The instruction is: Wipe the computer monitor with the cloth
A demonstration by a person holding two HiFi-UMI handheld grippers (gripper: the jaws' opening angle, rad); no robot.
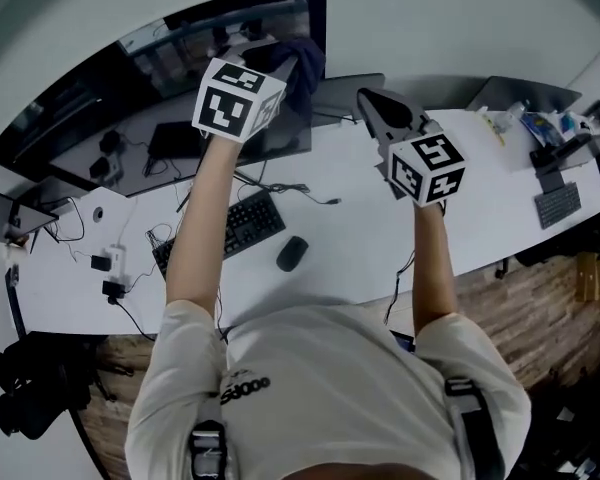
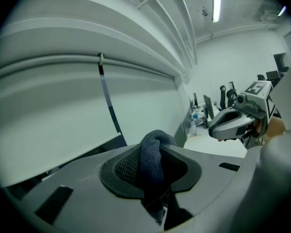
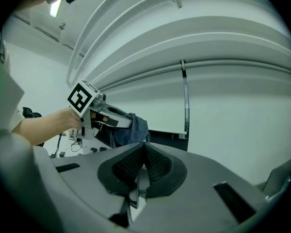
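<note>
The dark monitor [image 1: 130,98] stands at the back left of the white desk [image 1: 360,238]. My left gripper [image 1: 288,68] is raised in front of the screen's upper right corner and is shut on a dark blue cloth [image 1: 305,66]. In the left gripper view the cloth [image 2: 153,159] bulges out from between the pads. To its right, my right gripper [image 1: 366,98] is held up in the air, shut, with nothing between its pads [image 3: 155,166]. The right gripper view shows the left gripper [image 3: 104,120] and the hanging cloth [image 3: 133,130] off to its left.
A black keyboard [image 1: 230,230] and a black mouse [image 1: 291,253] lie on the desk below the monitor. Cables and a small white adapter [image 1: 112,261] sit at the left. A laptop [image 1: 520,93] and a second keyboard [image 1: 557,205] are at the far right.
</note>
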